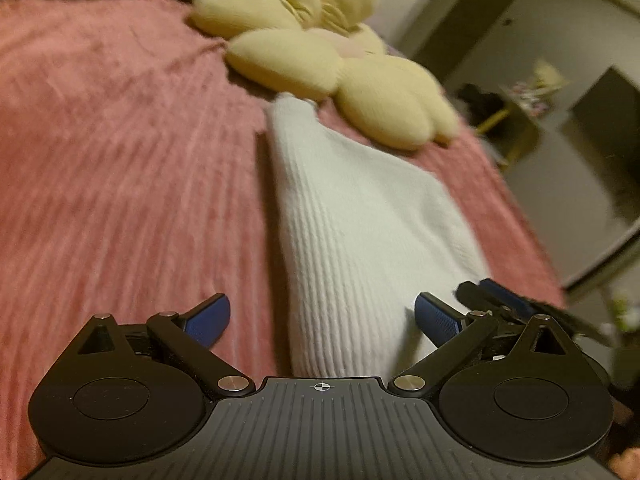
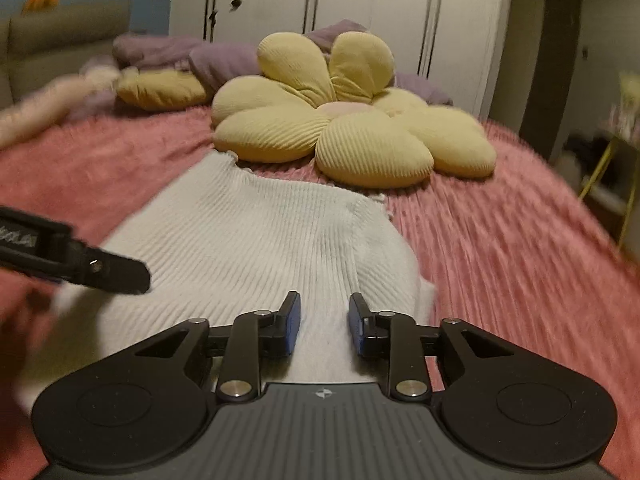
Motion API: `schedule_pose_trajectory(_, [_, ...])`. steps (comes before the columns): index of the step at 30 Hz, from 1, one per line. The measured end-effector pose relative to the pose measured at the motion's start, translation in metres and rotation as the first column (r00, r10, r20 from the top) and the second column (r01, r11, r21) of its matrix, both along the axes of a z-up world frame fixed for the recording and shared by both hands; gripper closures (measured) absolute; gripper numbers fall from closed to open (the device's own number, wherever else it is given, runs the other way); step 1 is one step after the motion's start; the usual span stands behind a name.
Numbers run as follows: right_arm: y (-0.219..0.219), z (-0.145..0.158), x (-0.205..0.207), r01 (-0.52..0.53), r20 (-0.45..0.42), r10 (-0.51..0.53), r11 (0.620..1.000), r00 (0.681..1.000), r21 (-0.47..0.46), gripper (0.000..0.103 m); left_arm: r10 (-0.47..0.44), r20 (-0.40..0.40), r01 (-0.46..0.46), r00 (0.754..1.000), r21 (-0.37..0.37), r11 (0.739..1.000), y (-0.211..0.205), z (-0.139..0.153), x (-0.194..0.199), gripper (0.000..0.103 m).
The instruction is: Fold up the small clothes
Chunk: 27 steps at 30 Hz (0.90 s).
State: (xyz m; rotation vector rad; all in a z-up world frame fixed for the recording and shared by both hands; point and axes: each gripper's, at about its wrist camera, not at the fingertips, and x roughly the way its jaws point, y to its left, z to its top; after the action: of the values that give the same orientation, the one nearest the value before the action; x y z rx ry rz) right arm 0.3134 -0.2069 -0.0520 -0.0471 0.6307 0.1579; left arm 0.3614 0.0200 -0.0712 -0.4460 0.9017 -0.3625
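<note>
Ribbed white knit garment [image 2: 248, 232], fuzzy pink blanket [image 2: 500, 232]

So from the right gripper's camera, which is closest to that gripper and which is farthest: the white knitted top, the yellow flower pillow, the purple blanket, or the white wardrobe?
From the right gripper:
1. White knitted top, lying right under and ahead of it.
2. Yellow flower pillow, just past the top's far edge.
3. Purple blanket, bunched behind the pillow, to the left.
4. White wardrobe, at the back wall.

White ribbed knit garment [image 2: 248, 232]; pink ridged bed cover [image 2: 500, 232]; pale yellow corduroy flower cushion [image 2: 360, 148]; purple pillows [image 2: 224, 60].
</note>
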Motion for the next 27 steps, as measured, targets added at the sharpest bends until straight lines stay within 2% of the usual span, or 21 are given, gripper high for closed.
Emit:
schedule_pose_trajectory(1, [-0.009,0.003,-0.004,0.019,-0.005,-0.019,0.999,1.000,0.038,0.062,-0.015,-0.009,0.015,1.000,-0.031,0.999,0.004,-0.001,0.000,0.002])
schedule_pose_trajectory(2, [-0.019,0.005,-0.008,0.060,-0.017,-0.059,0.996,0.998,0.064,0.035,-0.028,-0.016,0.027,0.999,-0.057,0.998,0.006,-0.002,0.001,0.002])
schedule_pose_trajectory(3, [-0.027,0.005,-0.010,0.090,-0.032,-0.087,0.992,0.996,0.083,0.027,-0.035,-0.025,0.033,0.999,-0.078,0.996,0.006,-0.004,0.003,0.002])
schedule_pose_trajectory(4, [-0.037,0.003,-0.010,0.092,-0.047,-0.086,0.988,0.995,0.126,0.026,-0.038,-0.038,0.034,0.999,-0.103,0.994,0.005,-0.007,0.005,0.002])
schedule_pose_trajectory(6, [-0.054,-0.006,-0.006,0.105,-0.120,-0.077,0.964,0.990,0.245,0.027,-0.051,-0.064,0.040,0.997,-0.163,0.986,0.002,-0.014,0.014,0.002])
schedule_pose_trajectory(7, [-0.061,-0.010,-0.002,0.118,-0.147,-0.076,0.947,0.986,0.299,0.027,-0.056,-0.076,0.042,0.996,-0.178,0.983,0.001,-0.018,0.017,0.005])
schedule_pose_trajectory(10, [-0.079,-0.021,0.011,0.123,-0.201,-0.033,0.882,0.979,0.454,0.036,-0.058,-0.093,0.041,0.994,-0.175,0.984,-0.007,-0.023,0.026,0.017])
schedule_pose_trajectory(13, [-0.088,-0.033,0.023,0.140,-0.237,-0.015,0.840,0.971,0.524,0.039,-0.067,-0.089,0.055,0.994,-0.140,0.989,-0.017,-0.024,0.033,0.019])
schedule_pose_trajectory(15, [-0.094,-0.042,0.031,0.156,-0.259,0.000,0.798,0.966,0.582,0.039,-0.066,-0.086,0.055,0.994,-0.128,0.990,-0.021,-0.025,0.039,0.019])
schedule_pose_trajectory(17, [-0.099,-0.048,0.036,0.174,-0.268,0.002,0.755,0.964,0.632,0.041,-0.043,-0.082,0.033,0.996,-0.124,0.992,-0.026,-0.026,0.041,0.025])
schedule_pose_trajectory(18, [-0.099,-0.050,0.038,0.183,-0.272,-0.003,0.747,0.962,0.639,0.043,-0.037,-0.071,0.030,0.997,-0.109,0.994,-0.026,-0.025,0.040,0.035])
schedule_pose_trajectory(20, [-0.095,-0.050,0.039,0.185,-0.272,-0.006,0.746,0.962,0.640,0.058,-0.038,-0.056,0.032,0.998,-0.091,0.995,-0.022,-0.022,0.039,0.044])
schedule_pose_trajectory(22, [-0.085,-0.043,0.038,0.165,-0.247,-0.009,0.768,0.969,0.618,0.062,-0.032,-0.050,0.026,0.998,-0.115,0.993,-0.015,-0.019,0.037,0.050])
schedule_pose_trajectory(24, [-0.074,-0.033,0.037,0.138,-0.218,-0.010,0.802,0.976,0.581,0.064,-0.017,-0.046,0.011,0.999,-0.129,0.992,-0.008,-0.014,0.034,0.052])
schedule_pose_trajectory(27, [-0.054,-0.017,0.037,0.085,-0.181,0.024,0.816,0.983,0.571,0.064,-0.005,0.004,0.005,1.000,-0.117,0.993,0.006,0.007,0.022,0.052])
